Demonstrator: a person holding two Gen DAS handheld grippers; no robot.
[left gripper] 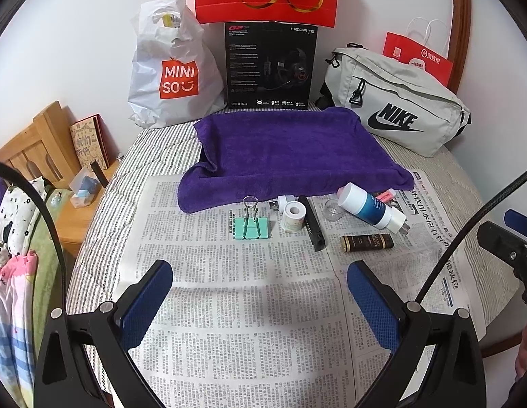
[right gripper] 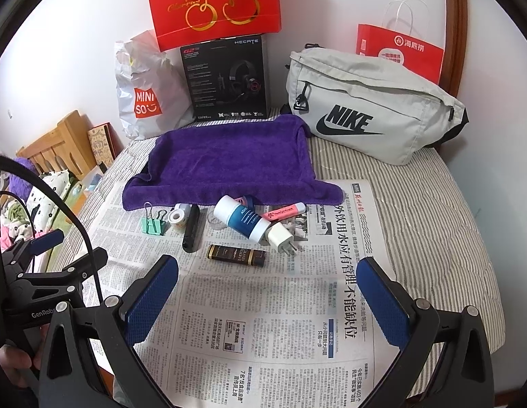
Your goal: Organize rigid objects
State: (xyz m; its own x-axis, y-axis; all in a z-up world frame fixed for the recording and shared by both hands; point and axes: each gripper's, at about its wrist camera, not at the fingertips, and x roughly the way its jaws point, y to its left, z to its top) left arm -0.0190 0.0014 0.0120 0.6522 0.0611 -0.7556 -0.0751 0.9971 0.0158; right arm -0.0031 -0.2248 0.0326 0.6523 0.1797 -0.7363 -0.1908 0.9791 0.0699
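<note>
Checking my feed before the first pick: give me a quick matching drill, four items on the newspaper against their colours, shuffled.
Items:
1. binder clip
2. charger plug
3. highlighter
4. towel

Colours:
A. purple
B. white
C. mint green
D. pink

Pairs: 1-C, 2-B, 3-D, 4-A
</note>
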